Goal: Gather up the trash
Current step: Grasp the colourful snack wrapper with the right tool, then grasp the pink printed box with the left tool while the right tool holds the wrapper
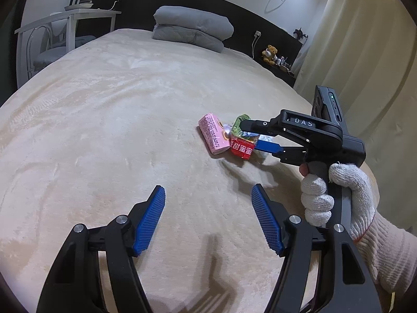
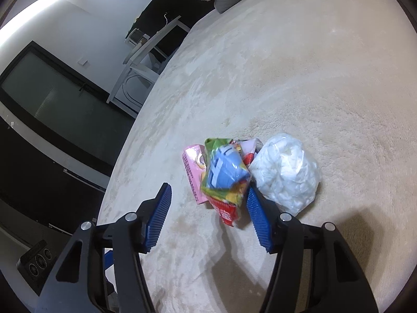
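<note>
A small heap of trash lies on the beige bed point(image 1: 104, 120): a pink carton point(image 1: 212, 137), a red and green snack wrapper point(image 1: 242, 149) and a crumpled white plastic bag point(image 2: 285, 169). In the right wrist view the pink carton point(image 2: 192, 172) and the colourful wrapper point(image 2: 225, 177) sit just past the fingertips. My right gripper point(image 2: 208, 194) is open, its right finger beside the wrapper; it also shows in the left wrist view point(image 1: 250, 135). My left gripper point(image 1: 208, 191) is open and empty, well short of the heap.
A folded grey duvet point(image 1: 191, 27) lies at the head of the bed. A white side table point(image 1: 70, 23) stands to the left. Curtains point(image 1: 365, 39) hang to the right. A teddy bear point(image 1: 269, 53) sits on the far ledge.
</note>
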`<state>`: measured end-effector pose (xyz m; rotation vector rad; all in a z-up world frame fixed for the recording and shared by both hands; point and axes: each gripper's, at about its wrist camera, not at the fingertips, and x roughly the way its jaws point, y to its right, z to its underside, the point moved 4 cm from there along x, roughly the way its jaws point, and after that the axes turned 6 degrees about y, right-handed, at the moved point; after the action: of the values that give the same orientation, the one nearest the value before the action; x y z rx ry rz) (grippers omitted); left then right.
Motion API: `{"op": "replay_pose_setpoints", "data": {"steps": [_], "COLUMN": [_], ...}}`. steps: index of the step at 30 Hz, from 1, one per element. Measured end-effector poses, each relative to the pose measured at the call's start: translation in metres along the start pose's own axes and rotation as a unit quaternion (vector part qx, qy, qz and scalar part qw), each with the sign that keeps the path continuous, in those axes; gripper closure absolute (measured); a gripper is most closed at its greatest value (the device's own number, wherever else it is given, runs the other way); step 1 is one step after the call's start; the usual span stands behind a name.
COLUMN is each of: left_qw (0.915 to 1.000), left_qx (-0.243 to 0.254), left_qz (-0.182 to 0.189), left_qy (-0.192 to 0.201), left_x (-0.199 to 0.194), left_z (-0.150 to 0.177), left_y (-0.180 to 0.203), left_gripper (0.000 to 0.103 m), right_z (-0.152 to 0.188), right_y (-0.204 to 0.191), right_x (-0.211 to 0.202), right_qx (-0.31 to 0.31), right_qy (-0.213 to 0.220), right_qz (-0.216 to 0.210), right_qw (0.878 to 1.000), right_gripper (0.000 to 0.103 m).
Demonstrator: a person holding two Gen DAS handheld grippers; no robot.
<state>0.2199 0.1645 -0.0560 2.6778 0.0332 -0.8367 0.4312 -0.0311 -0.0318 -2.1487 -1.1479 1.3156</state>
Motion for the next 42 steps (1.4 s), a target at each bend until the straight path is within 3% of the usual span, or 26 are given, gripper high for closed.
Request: {"op": "replay_pose_setpoints", "data": {"steps": [4,9,22,39,42], "left_qw": [1.0,0.9999,0.9997,0.9996,0.9989], "left_qx": [0.006,0.007,0.0,-0.013,-0.017], "left_qz": [-0.001,-0.003,-0.02,-0.019,-0.034], "left_qy": [-0.006,-0.008,-0.01,-0.017,-0.027], "left_x": [0.004,0.005,0.025,0.1,0.116], "left_z": [0.002,0.003,-0.005,-0.035,-0.038], "left_y": [0.004,0.004,-0.002,0.009,0.01], "left_gripper": [0.036,0.036,0.036,0.036,0.036], "right_z": [0.002,0.006,0.013,0.021,0.02], "right_y": [0.0,-0.004,-0.023,-0.019,-0.013], "right_x": [0.009,0.006,-0.035,-0.103,-0.109], "right_qx": [-0.023,-0.041,-0.088,-0.126,-0.126], "right_qy": [-0.01,-0.007,0.013,0.034,0.034], "right_qz": [0.027,0.028,0.024,0.044,0.047], "right_qw": [0.999,0.999,0.996,0.991,0.99], "right_gripper": [0.072,0.083,0.088,0.088,0.088]}}
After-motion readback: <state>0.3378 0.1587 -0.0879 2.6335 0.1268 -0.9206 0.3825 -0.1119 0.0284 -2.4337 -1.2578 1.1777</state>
